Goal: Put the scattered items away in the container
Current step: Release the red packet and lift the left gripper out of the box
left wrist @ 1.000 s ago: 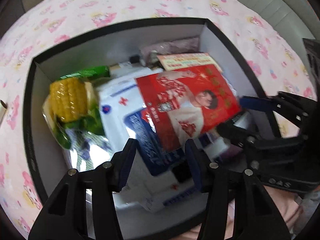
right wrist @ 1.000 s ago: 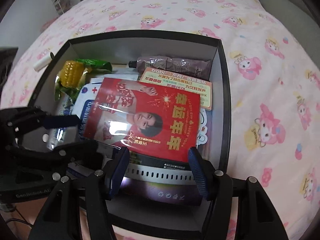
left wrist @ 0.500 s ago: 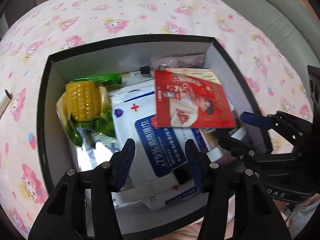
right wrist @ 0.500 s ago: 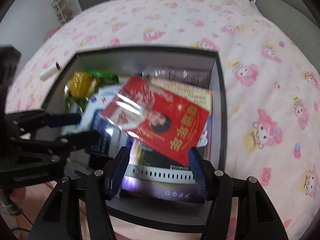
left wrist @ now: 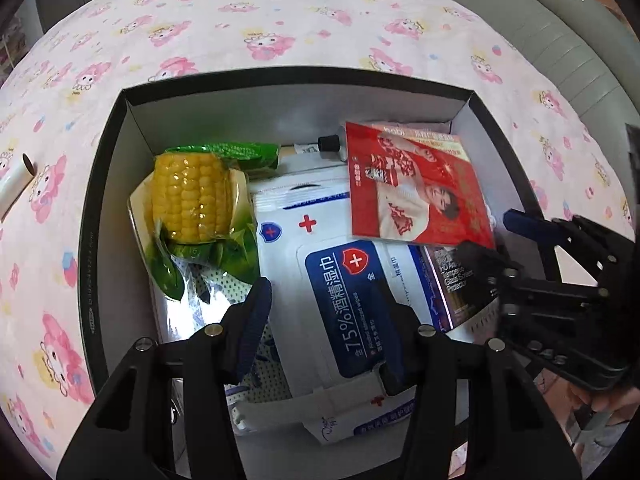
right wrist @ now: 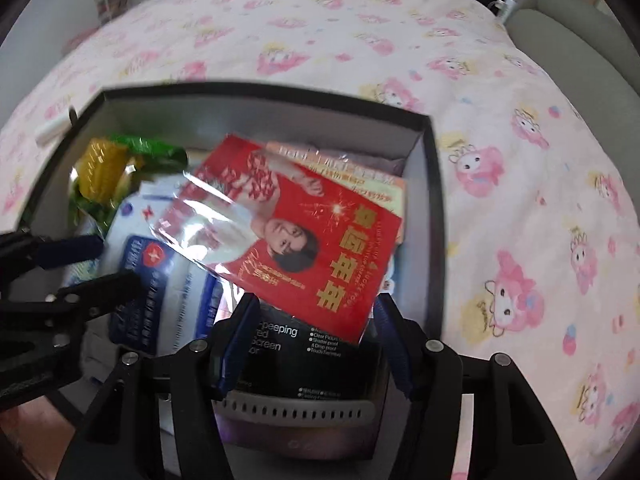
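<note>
Between the spread fingers of the left tool (left wrist: 326, 328), which grips nothing, lies the white pack of 75% alcohol wipes (left wrist: 336, 280) inside the black box (left wrist: 96, 216); the right tool (right wrist: 312, 340) is likewise agape and empty, poised over a dark screen-protector package (right wrist: 296, 360) near the box's front wall. Just beyond that, a glossy red packet printed with a face (right wrist: 304, 236) lies tilted across the other contents, one corner resting on an orange-printed card (right wrist: 360, 176) behind it. Left of the wipes sits a vacuum-packed corn cob (left wrist: 188, 200) in green wrapping, and a small black-capped tube (left wrist: 328, 144) lies at the back wall. Outside the box, on the pink cartoon-print bedspread (left wrist: 280, 20), a white cylinder (left wrist: 16, 184) remains to the left, apart from the rim. Judging by this, the packing is nearly finished and that cylinder is probably the last loose piece. To do the step well, the left tool, being nearer, should lift clear of the rim before swinging over, approach the cylinder across its narrow width so it cannot roll on the soft fabric, and press lightly to avoid pinching the cloth.
</note>
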Available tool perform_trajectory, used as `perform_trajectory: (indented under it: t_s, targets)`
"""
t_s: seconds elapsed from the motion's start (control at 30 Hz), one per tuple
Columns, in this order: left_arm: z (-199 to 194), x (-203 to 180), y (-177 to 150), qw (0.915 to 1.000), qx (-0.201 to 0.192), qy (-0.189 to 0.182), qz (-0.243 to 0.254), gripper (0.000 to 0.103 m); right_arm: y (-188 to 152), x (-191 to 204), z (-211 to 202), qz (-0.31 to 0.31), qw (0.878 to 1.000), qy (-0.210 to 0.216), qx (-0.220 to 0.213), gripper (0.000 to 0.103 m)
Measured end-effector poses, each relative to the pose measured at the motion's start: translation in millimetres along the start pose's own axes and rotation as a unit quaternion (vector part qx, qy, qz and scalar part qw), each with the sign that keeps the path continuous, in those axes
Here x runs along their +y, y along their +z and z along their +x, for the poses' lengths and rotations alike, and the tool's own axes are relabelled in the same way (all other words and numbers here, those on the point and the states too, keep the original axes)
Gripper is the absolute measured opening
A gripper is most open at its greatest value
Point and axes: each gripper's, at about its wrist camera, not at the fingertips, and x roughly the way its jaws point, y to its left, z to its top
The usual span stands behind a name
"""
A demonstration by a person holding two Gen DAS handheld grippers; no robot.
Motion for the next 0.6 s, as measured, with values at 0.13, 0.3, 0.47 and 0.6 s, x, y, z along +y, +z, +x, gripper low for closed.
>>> perform_trajectory:
  t_s: [0.13, 0.3, 0.47, 0.6]
  targets:
    - [-5.3, -0.5, 0.9, 0.9996, -0.013, -0.024, -0.001, 0.051, -2.6, -2.0, -15.1, 0.017, 0.999, 0.023, -0.017, 0.055]
    - [-31.9, 3.5, 3.0, 0.9954, -0.085, -0.035, -0.027, 0.051, -5.9, -4.5, -34.0, 0.039, 0.997, 0.051, -0.039, 0.055]
    - [-25.6, -1.4, -0.1, 0.9963, -0.062, -0.057, -0.014, 0.051, -2.8, 0.4, -41.7, 0.048, 0.996, 0.025, -0.067, 0.055]
    - [-40.1, -16.0, -6.3, 0.9953, -0.079, -0.050, 0.025, 0.045, 1.7, 0.8, -39.0, 0.060, 0.995, 0.024, -0.079, 0.055]
